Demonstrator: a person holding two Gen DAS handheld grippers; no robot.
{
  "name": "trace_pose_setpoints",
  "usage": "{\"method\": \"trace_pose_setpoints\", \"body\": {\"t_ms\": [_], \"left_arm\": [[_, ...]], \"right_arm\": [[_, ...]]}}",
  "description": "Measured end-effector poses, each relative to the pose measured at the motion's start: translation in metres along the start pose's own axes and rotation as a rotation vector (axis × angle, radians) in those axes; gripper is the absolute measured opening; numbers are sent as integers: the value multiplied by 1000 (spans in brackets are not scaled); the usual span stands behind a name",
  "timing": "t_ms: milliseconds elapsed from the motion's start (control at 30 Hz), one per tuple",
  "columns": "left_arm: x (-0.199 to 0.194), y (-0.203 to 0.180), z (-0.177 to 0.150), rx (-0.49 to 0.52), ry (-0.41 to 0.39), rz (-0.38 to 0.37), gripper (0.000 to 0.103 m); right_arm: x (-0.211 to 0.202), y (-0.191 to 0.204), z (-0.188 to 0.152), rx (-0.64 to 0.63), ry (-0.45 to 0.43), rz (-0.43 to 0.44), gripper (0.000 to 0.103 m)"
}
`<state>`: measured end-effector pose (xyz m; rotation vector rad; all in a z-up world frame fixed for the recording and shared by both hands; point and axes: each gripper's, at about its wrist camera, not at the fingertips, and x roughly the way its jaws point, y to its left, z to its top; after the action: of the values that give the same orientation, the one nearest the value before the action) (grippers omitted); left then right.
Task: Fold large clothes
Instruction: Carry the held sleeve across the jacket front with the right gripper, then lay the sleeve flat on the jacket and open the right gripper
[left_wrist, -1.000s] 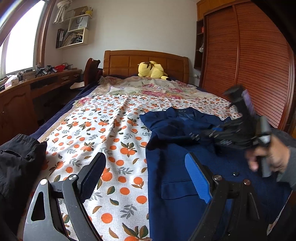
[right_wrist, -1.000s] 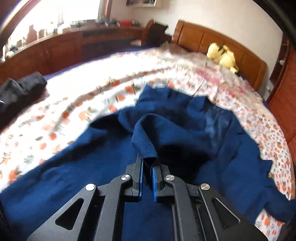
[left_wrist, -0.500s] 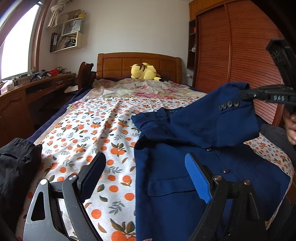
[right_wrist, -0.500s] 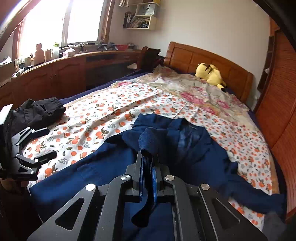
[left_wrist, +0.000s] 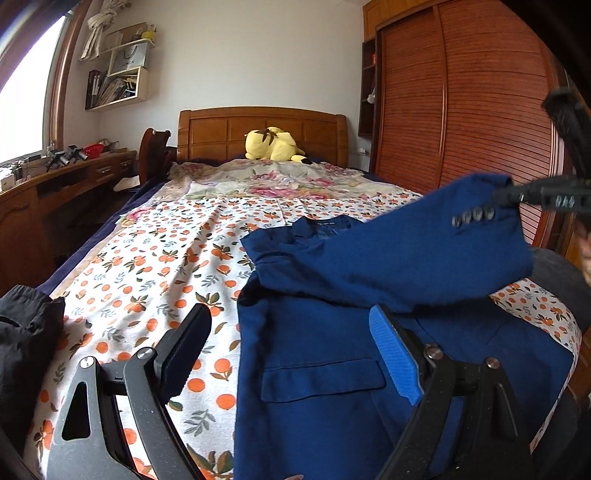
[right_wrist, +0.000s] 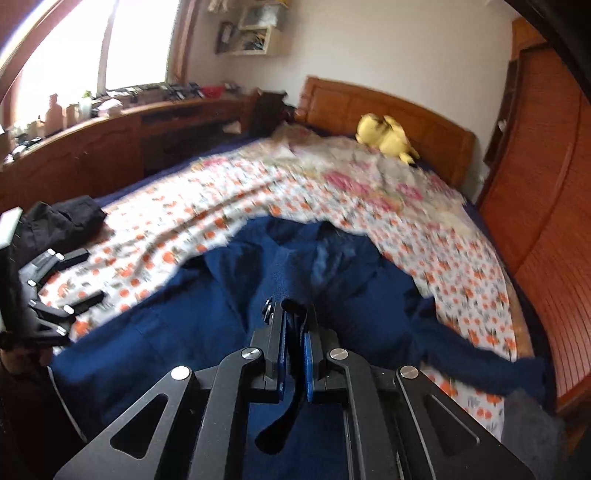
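Right claw (right_wrist: 293, 354) is clamped on the cuff end of the blazer sleeve (left_wrist: 417, 254), with both blue pads pressed flat on the cloth, and it holds this sleeve lifted above the navy blazer (left_wrist: 325, 354). From the left wrist view the sleeve stretches from the blazer's shoulder out to the right side of the blazer, and four small cuff buttons (left_wrist: 473, 218) show near the grip. I judge the sleeve is held up and pulled straight so that it can be laid across the blazer body without wrinkles, as one step of the folding.

Left claw (left_wrist: 291, 354) is apart and holds nothing. It hovers near the lower left edge of the blazer, just above the flap pocket (left_wrist: 321, 384), probably ready to take the hem or to press the body down while the sleeve is brought over.

The blazer lies front up on the bed (left_wrist: 147, 280), with its collar toward the headboard (left_wrist: 262, 133). Its other sleeve trails off the blazer's right side in the right wrist view. To the left of the blazer, well apart, a black garment (left_wrist: 26, 332) is piled. Beyond the collar, far from the blazer, a yellow plush toy (left_wrist: 273, 144) rests against the headboard.

The fold looks to be at an early stage.
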<state>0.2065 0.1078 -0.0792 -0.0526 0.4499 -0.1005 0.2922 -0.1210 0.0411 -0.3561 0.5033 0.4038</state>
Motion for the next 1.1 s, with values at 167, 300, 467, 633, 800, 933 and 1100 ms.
{"method": "trace_pose_setpoints", "body": {"t_ms": [167, 300, 467, 633, 800, 933, 1100], "left_arm": [[2, -8, 0, 12, 6, -10, 88], [5, -14, 0, 17, 12, -17, 88], [11, -24, 2, 25, 18, -34, 88], [16, -36, 3, 42, 24, -53, 88], [24, -48, 4, 54, 36, -77, 88], [28, -58, 5, 62, 39, -99, 88], [35, -70, 5, 77, 54, -113, 88]], "right_arm": [[33, -17, -28, 41, 91, -51, 7], [62, -32, -44, 82, 146, -95, 7], [94, -52, -48, 147, 192, -139, 7], [108, -72, -51, 224, 188, -148, 7], [111, -78, -52, 244, 176, -174, 8], [116, -82, -63, 264, 191, -210, 20], [112, -86, -66, 280, 186, -225, 34]]}}
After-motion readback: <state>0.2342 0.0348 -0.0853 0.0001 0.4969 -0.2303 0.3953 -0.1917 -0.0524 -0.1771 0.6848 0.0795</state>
